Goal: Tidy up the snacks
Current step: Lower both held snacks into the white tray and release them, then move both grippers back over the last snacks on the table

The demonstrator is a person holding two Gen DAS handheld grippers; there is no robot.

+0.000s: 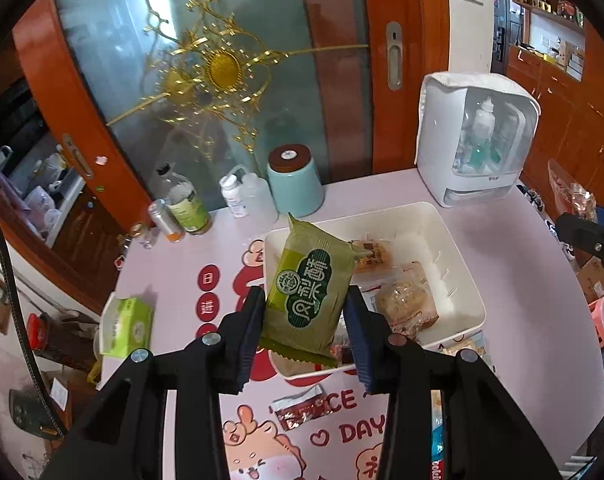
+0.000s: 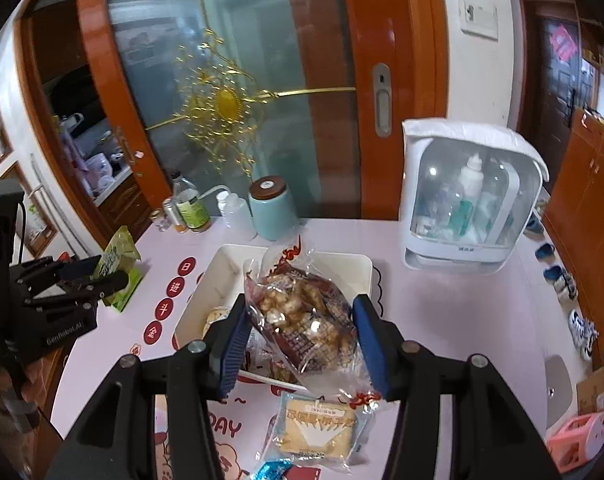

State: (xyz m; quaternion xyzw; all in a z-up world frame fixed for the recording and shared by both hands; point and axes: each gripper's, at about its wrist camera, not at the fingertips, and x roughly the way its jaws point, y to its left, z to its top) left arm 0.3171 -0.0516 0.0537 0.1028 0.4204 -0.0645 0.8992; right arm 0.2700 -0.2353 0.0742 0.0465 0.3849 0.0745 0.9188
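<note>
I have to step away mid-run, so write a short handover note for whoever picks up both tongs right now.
Left tongs: shut on the green snack packet, held above the white bin.
Right tongs: shut on the clear bag of fried snacks, also above the bin.
Done: several wrapped snacks already lie in the bin.
Left: put down both held packets, then collect the cracker pack, the red-silver wrapper and the blue packet on the mat.
</note>
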